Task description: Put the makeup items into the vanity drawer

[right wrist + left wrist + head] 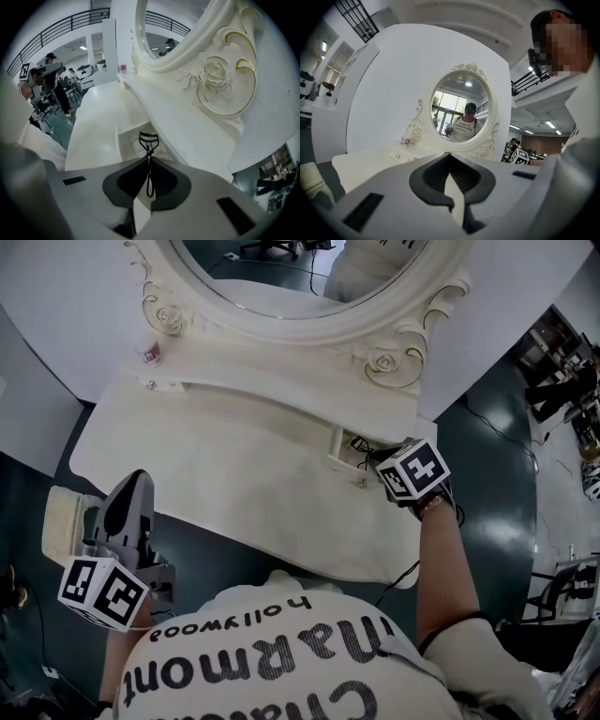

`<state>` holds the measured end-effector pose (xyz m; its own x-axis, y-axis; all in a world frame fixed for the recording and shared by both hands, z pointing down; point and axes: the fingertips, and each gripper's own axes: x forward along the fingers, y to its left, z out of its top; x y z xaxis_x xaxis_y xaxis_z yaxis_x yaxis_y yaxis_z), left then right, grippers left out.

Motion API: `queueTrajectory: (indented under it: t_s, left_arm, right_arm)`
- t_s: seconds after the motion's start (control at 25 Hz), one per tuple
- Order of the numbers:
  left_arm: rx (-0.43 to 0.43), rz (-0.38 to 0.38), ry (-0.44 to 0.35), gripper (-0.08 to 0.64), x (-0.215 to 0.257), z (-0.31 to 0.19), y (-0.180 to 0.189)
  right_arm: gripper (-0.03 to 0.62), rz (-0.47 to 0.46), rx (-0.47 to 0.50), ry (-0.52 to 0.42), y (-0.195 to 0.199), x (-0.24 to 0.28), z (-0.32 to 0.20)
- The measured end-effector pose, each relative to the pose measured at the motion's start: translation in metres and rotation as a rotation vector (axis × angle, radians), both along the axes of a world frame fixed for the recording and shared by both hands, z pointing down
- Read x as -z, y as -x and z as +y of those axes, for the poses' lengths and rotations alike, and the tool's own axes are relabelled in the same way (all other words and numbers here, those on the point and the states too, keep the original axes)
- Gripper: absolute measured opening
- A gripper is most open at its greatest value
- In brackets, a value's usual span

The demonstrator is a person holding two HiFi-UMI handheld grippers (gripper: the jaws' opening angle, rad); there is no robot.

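Head view has my left gripper furthest left, held off the front edge of the vanity top, well below and left of the mirror. The left gripper view shows its jaws pressed together with nothing between them, so it is idle. A small bottle stands just beside the mirror's lower left scroll, apart from both grippers. Below the mirror's lower right rose carving, a little drawer is pulled out of the raised shelf. My right gripper hangs at its mouth, clenched on the handles of a black eyelash curler whose curved head pokes out over the drawer. I judge this as the placing step: next I need to lower the curler inside the drawer walls and then let the jaws part. What I can see of the drawer's pale inside holds nothing else, though my jaws hide part of it.
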<state>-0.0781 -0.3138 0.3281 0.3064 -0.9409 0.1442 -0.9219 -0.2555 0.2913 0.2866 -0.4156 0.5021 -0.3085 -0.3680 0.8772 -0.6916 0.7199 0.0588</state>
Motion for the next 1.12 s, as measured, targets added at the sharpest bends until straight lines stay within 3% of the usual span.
queueTrajectory:
  t_s: [1.12]
  left_arm:
    - [0.001, 0.009, -0.007, 0.009, -0.001, -0.006, -0.015]
  right_arm:
    - [0.040, 0.056, 0.008, 0.021, 0.003, -0.015, -0.011]
